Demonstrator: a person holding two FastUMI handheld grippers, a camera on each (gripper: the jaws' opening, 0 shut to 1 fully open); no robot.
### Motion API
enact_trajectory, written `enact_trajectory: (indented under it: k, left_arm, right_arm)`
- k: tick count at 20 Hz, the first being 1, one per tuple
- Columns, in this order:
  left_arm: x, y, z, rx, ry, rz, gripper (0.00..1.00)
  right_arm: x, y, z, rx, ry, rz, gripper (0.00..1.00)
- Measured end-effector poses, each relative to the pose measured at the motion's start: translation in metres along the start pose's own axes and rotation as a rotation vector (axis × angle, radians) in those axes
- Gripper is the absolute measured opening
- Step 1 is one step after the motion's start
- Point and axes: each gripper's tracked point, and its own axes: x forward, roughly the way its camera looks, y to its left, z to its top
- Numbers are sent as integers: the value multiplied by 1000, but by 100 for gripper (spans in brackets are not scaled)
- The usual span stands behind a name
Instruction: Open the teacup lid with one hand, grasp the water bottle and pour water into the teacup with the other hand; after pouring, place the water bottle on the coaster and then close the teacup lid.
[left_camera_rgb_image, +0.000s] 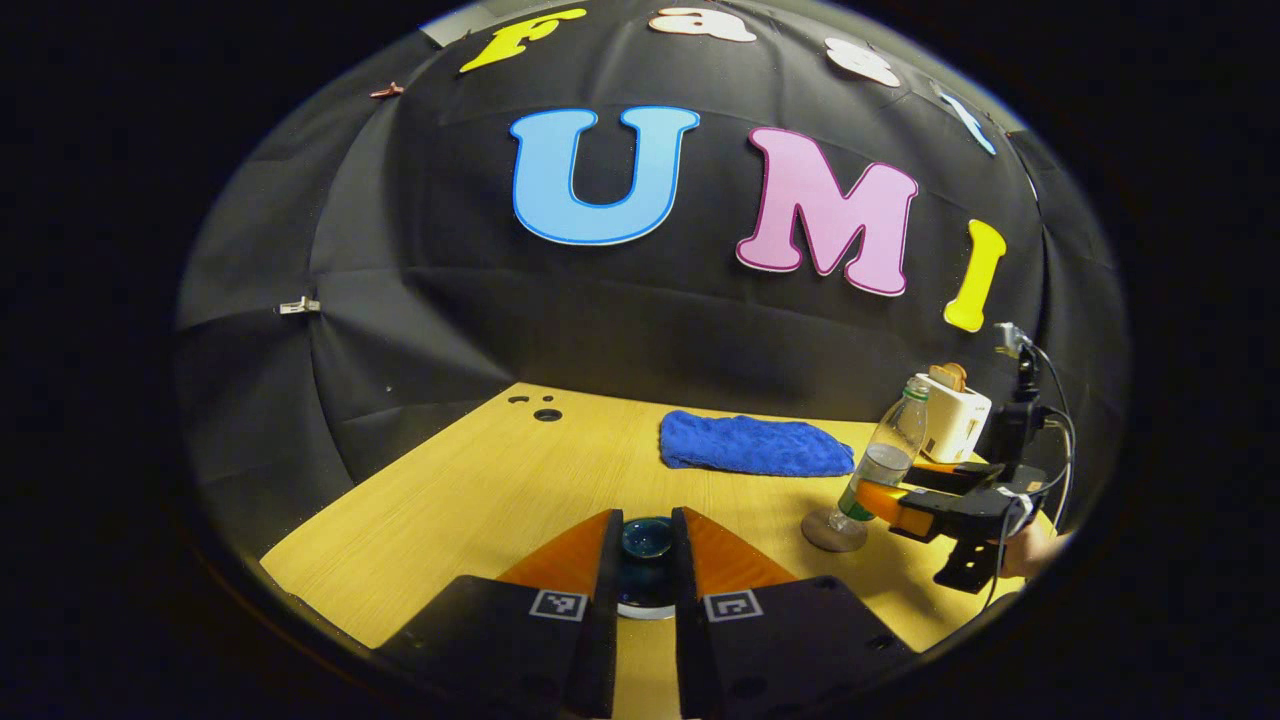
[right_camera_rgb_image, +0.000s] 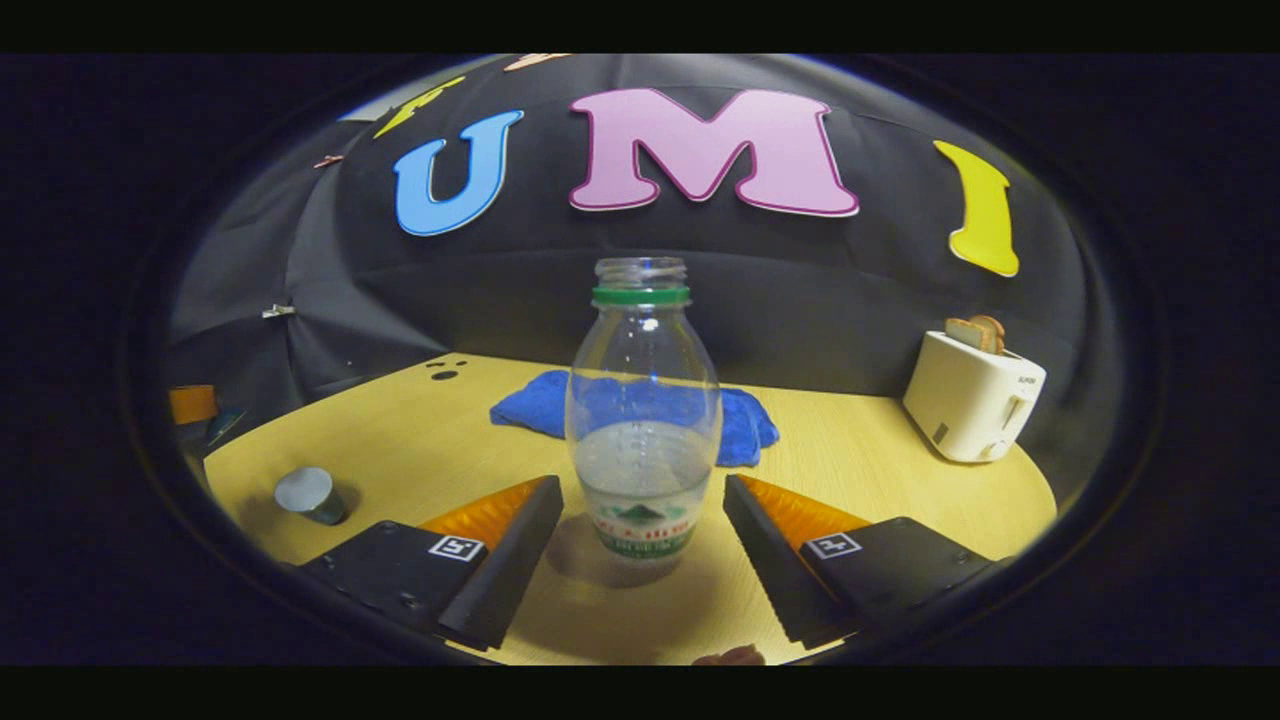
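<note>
My left gripper is shut on the dark blue teacup lid, whose pale rim shows just below the fingers. In the right gripper view the teacup stands uncovered at the far left of the table, with an orange part of the left gripper beyond it. The clear water bottle, capless and partly filled, stands upright between the fingers of my right gripper. That gripper is open, with a gap on both sides. In the left gripper view the bottle meets the round brown coaster, with the right gripper beside it.
A blue cloth lies behind the bottle near the back wall. A white toaster holding bread stands at the back right. Small holes mark the wooden table at its back left corner. A hand holds the right gripper.
</note>
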Motion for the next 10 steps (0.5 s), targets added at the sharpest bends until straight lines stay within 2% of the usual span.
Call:
enact_trajectory:
  k: [4, 10]
  left_arm:
    - [20, -3, -20, 34, 18, -3, 28]
    - [45, -11, -58, 121, 29, -10, 28]
  right_arm:
    - [-40, -10, -27, 4, 31, -43, 100]
    - [-91, -4, -25, -28, 21, -39, 100]
